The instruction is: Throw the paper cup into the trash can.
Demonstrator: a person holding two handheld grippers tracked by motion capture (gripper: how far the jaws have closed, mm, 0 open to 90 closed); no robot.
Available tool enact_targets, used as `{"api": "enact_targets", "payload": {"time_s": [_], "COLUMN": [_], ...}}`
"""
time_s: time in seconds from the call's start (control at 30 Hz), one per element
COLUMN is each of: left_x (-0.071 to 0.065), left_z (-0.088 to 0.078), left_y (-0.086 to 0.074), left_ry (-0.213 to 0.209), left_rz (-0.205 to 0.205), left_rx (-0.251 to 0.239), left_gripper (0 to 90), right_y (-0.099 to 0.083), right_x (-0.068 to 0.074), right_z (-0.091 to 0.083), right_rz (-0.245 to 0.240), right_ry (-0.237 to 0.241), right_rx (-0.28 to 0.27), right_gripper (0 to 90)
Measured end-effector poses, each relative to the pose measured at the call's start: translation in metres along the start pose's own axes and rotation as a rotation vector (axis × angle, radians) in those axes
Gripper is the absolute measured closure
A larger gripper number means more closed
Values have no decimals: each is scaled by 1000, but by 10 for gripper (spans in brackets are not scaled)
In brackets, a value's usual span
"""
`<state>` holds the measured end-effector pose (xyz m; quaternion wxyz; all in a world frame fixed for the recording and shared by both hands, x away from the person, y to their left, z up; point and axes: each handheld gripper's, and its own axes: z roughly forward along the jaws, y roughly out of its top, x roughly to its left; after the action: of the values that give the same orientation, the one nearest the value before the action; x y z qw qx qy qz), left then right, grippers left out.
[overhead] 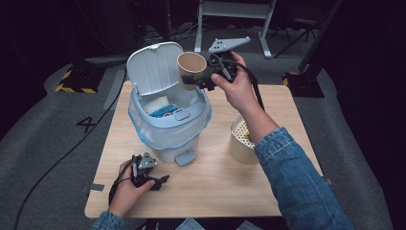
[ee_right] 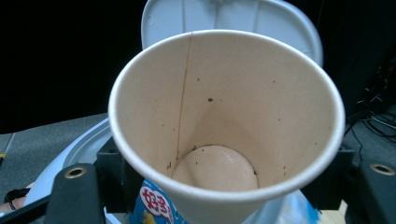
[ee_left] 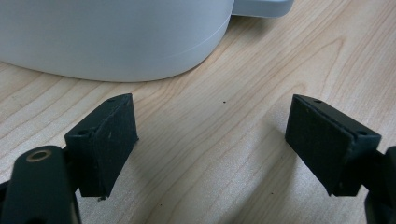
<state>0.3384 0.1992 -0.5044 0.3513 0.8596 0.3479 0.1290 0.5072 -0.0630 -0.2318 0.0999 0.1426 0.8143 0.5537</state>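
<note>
My right gripper (overhead: 197, 77) is shut on a tan paper cup (overhead: 191, 66) and holds it tilted in the air over the open white pedal bin (overhead: 167, 125). In the right gripper view the empty, speckled cup (ee_right: 224, 107) sits between the two jaws, mouth toward the camera, with the raised lid (ee_right: 233, 16) behind it. Inside the bin lie a blue printed wrapper (overhead: 165, 111) and some white waste. My left gripper (overhead: 160, 182) rests open on the table in front of the bin. Its pads (ee_left: 105, 144) stand apart with bare wood between them, close to the bin's base (ee_left: 116, 37).
A pale round container (overhead: 242, 141) with yellowish contents stands on the wooden table (overhead: 215, 191) to the right of the bin, under my right forearm. The bin's foot pedal (overhead: 185, 157) sticks out toward the front. Dark floor, cables and a desk frame lie beyond the table.
</note>
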Motion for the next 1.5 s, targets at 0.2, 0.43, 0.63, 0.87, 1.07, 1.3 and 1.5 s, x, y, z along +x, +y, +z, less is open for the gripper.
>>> {"api": "enact_targets", "payload": {"time_s": [0.2,0.43,0.63,0.87,1.07,1.3,1.5], "left_x": [0,0,0,0,0,0,0], "left_z": [0,0,0,0,0,0,0], "left_y": [0,0,0,0,0,0,0], "left_ry": [0,0,0,0,0,1,1], "left_rz": [0,0,0,0,1,0,0], "left_rx": [-1,0,0,0,0,0,-2], "left_gripper": [170,170,170,170,170,170,169], "right_y": [-1,-6,-10,-15,-12,-8,-4], "right_x": [8,14,18,21,20,19,19], "right_z": [20,36,43,47,39,25,2], "right_rz": [-5,-20,-43,-66,-75,-81,-87], "right_ry": [16,20,35,42,-12,-23,-39], "right_rx": [36,105,169,207,139,111,91], "right_gripper": [281,281,278,162,157,159,168]}}
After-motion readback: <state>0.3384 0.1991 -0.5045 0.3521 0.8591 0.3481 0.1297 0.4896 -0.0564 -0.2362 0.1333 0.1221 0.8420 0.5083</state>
